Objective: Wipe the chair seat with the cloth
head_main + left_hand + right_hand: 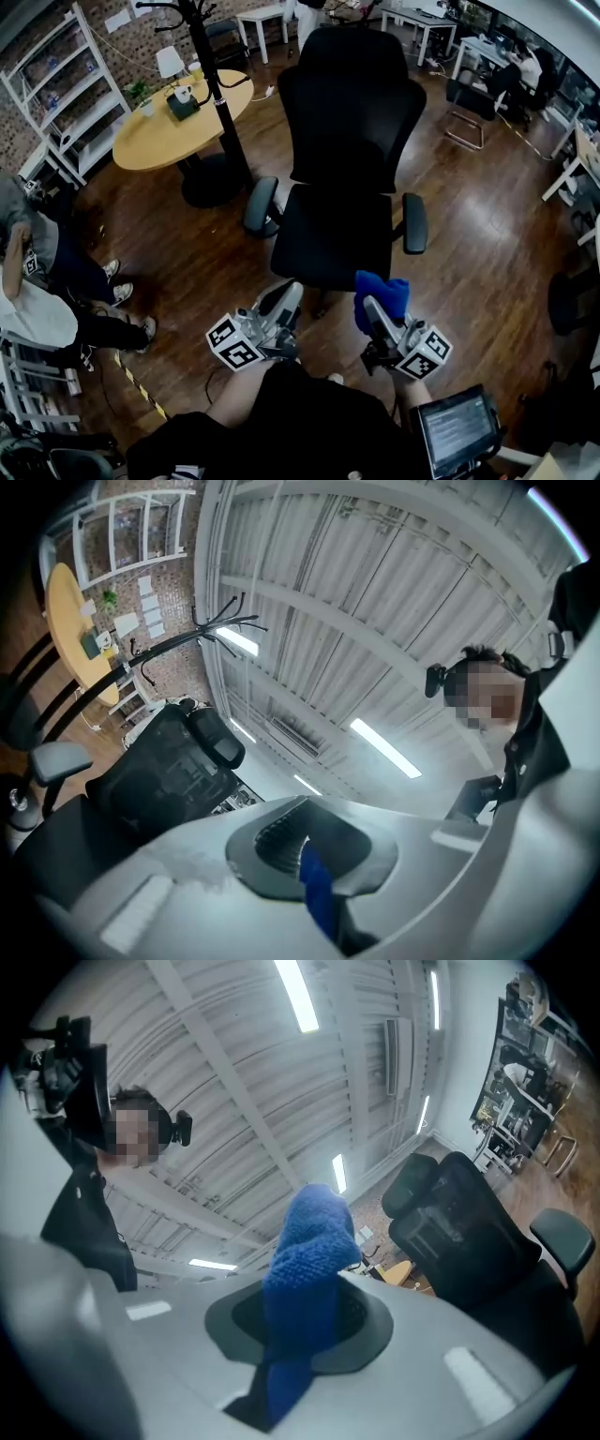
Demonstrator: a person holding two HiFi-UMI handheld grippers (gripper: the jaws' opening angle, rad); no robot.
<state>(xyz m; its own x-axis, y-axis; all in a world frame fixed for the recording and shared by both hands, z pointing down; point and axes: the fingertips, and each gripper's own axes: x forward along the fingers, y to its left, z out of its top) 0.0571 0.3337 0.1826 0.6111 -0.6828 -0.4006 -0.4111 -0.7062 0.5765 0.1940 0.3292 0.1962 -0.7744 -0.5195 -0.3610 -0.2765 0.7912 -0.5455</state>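
Right gripper (373,307) clamps blue cloth (382,291), near chair seat (333,234) front edge.
My left gripper (286,300) has jaws pressed together beside it; both point up at ceiling.

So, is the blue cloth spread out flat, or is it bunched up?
Bunched up. The blue cloth sticks up as a thick wad, pinched in the right gripper; no part of it lies flat.

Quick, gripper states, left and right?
Left hand-held gripper: closed, with a thin blue sliver between the jaws; what it is cannot be told.
Right hand-held gripper: closed on the blue cloth.
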